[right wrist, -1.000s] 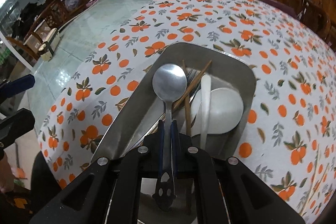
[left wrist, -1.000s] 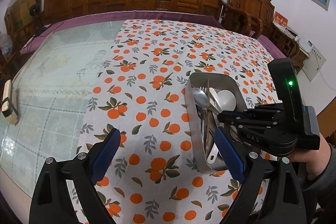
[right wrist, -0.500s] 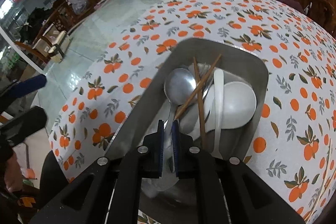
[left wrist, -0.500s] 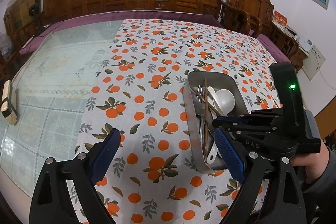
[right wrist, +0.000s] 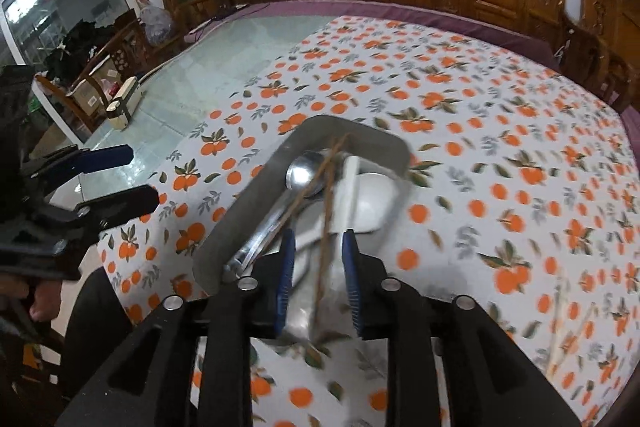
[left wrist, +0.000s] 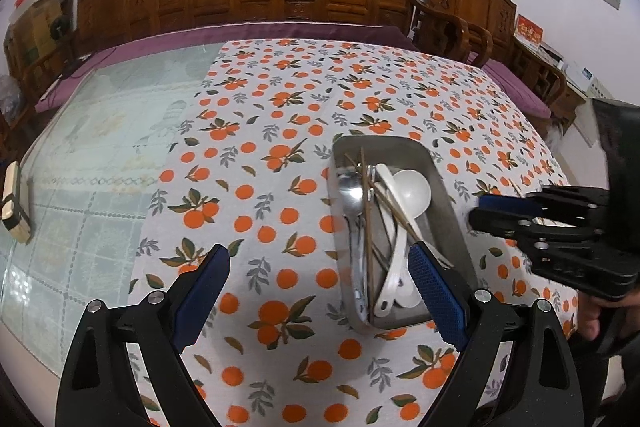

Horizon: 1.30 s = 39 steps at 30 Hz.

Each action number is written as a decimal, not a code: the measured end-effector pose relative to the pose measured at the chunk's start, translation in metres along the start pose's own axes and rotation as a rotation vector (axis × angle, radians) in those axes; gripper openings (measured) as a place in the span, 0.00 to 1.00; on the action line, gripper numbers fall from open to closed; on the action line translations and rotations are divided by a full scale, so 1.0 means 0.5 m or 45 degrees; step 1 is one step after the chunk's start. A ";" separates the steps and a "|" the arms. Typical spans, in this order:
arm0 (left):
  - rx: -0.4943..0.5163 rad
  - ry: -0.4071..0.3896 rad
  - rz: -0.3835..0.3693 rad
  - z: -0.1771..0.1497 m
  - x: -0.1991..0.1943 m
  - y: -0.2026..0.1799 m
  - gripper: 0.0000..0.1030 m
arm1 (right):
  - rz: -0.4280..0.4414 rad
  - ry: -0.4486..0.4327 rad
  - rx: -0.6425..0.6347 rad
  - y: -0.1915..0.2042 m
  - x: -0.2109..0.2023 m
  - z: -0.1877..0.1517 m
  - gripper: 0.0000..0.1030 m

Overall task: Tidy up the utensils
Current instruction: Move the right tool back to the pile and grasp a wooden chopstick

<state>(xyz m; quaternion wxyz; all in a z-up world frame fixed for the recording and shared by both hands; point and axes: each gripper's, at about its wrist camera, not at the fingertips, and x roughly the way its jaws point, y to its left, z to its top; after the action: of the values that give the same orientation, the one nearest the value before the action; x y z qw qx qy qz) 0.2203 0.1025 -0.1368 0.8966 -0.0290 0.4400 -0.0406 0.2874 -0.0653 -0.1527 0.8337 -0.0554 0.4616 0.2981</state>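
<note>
In the left wrist view, your left gripper (left wrist: 318, 291) is hovering with fingers spread wide and empty beside the metal tray (left wrist: 448, 203) holding the utensils on the counter (left wrist: 280, 99), while in the right wrist view your right gripper (right wrist: 318, 267) is holding its fingers partly open, empty, over the tray's chopsticks (right wrist: 326, 211).

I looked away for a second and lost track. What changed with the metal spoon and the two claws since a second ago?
The right claw let go of the metal spoon, which now lies in the steel tray, then opened and backed off to the tray's right. The left claw stayed open and empty over the tablecloth. The white spoons and chopsticks remain in the tray.
</note>
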 end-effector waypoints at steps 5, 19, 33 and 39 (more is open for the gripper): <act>0.011 -0.003 -0.010 0.005 0.004 -0.030 0.85 | -0.067 -0.042 0.010 -0.041 -0.064 -0.035 0.59; 0.051 0.003 -0.056 0.013 0.035 -0.137 0.85 | -0.308 -0.074 0.155 -0.213 -0.174 -0.157 0.92; 0.169 0.068 -0.145 0.001 0.094 -0.300 0.85 | -0.347 0.027 0.358 -0.398 -0.172 -0.269 0.60; 0.206 0.098 -0.147 -0.007 0.112 -0.336 0.85 | -0.285 0.084 0.398 -0.400 -0.120 -0.274 0.45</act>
<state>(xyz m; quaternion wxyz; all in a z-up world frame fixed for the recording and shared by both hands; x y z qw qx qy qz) 0.2436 -0.0705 -0.1684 0.8746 0.0198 0.4670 -0.1288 0.2720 -0.3056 -0.2189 0.8446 0.0141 0.5202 0.1262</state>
